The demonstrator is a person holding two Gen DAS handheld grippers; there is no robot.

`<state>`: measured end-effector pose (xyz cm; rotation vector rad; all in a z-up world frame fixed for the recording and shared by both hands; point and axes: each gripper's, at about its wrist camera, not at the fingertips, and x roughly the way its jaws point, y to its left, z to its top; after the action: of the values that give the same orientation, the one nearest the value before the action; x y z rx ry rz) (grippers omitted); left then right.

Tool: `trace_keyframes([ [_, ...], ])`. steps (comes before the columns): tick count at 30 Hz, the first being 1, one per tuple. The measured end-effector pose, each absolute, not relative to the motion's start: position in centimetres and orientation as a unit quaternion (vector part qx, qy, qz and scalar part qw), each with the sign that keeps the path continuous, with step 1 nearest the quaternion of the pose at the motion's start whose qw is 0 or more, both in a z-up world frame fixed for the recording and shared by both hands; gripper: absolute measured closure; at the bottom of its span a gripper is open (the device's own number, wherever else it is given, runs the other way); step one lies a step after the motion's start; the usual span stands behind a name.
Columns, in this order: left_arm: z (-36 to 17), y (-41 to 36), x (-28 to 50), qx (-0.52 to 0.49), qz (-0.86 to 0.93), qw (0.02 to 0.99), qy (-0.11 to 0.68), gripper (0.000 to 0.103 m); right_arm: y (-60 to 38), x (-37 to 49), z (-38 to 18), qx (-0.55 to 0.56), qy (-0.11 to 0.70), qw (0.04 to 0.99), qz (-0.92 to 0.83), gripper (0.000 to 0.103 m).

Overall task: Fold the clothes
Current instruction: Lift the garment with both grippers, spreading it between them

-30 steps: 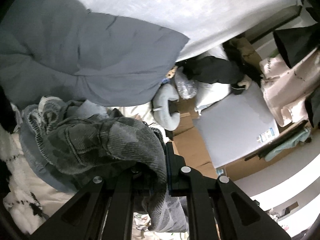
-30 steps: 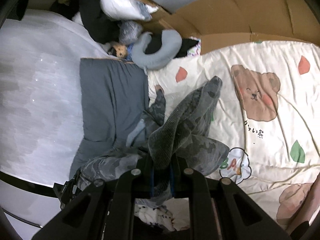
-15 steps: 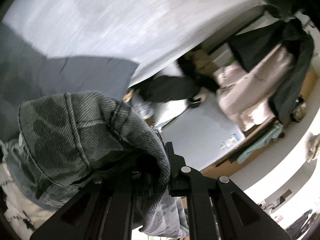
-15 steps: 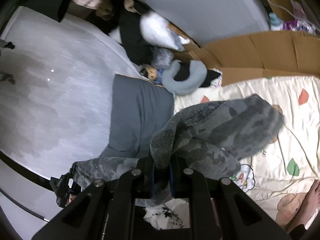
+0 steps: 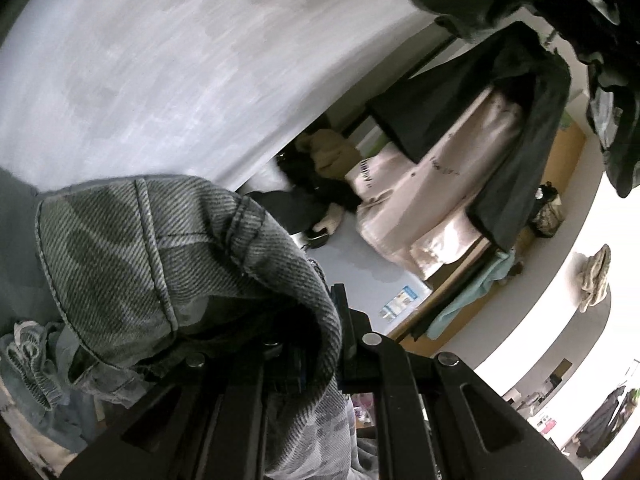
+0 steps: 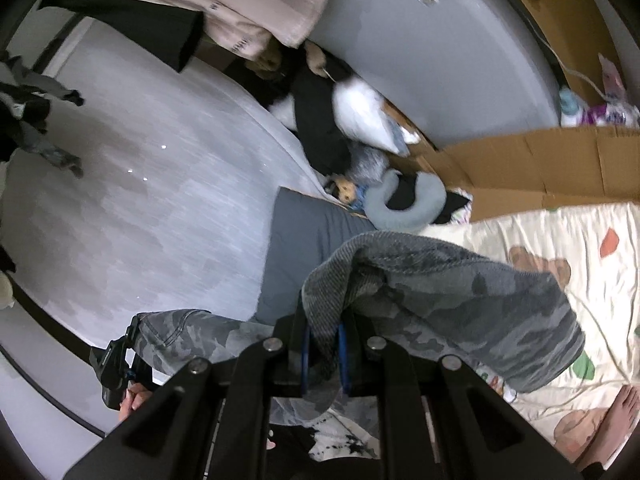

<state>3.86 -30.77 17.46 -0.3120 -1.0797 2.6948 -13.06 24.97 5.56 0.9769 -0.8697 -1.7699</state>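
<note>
A grey camouflage denim garment hangs in the air between both grippers, above the cream bear-print bedsheet. My right gripper is shut on one edge of it, and the cloth drapes to the right. My left gripper is shut on another edge of the same garment, which bulges over its fingers and hides the tips. The left gripper also shows in the right wrist view, low at the left, holding the garment's far end.
A grey pillow and a grey neck pillow lie at the head of the bed. A cardboard panel stands beyond the sheet. Clothes hang on a rack. A bare foot stands on the sheet at lower right.
Both grippers have risen with the garment, lifting it off the bed. The views have tilted up toward the wall and the hanging clothes, and the cloth now spreads between the two grippers.
</note>
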Motion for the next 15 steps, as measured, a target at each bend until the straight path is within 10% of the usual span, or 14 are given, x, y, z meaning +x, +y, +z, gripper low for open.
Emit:
trace_keyframes([
  [15, 27.4, -25.7, 6.1, -0.049, 0.924, 0.169, -0.341, 0.095, 32.0, -11.3, 14.9, 0.317, -0.373, 0.473, -0.733, 0.093],
])
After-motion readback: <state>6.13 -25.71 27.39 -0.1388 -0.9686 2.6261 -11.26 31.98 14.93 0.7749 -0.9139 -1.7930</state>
